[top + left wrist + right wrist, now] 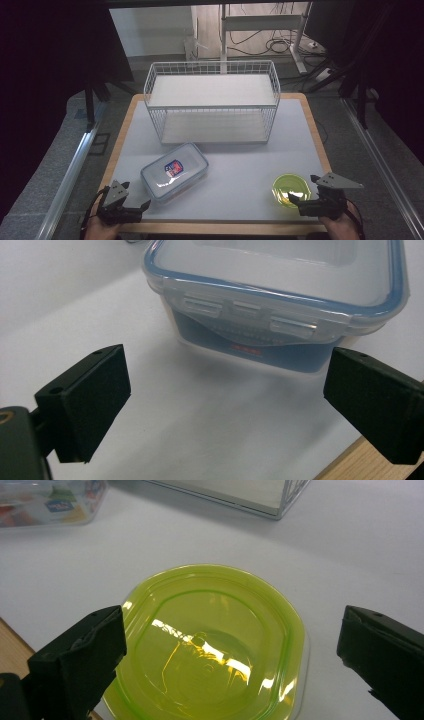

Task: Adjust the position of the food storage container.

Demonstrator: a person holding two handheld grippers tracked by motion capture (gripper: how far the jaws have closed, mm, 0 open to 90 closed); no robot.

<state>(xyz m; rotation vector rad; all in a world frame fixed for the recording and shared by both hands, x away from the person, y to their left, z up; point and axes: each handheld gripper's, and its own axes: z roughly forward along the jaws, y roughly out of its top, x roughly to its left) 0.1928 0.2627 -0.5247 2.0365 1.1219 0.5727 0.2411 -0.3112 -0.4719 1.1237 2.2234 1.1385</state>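
At the near edge of the white-topped wooden table (260,165), a person holds a black two-jaw gripper in each hand, and both sets of jaws stand wide apart with nothing between them. The left gripper (134,199) sits low at the near left corner, pointing toward a clear rectangular plastic food container with a blue-rimmed snap lid (174,171), which lies flat on the table at an angle, just beyond and to the right of that gripper. In the left gripper view the container (280,305) stands close ahead of the spread jaws, its latched short side facing them, not touched. The right gripper (302,189) rests at the near right, right beside a round translucent yellow-green plastic lid (290,190) lying flat near the table's front edge. In the right gripper view the green lid (210,645) lies beneath and between the open jaws, apparently clear of both. Farther back, in the middle of the table, stands a white wire basket with a white shelf (212,102), well apart from both grippers.
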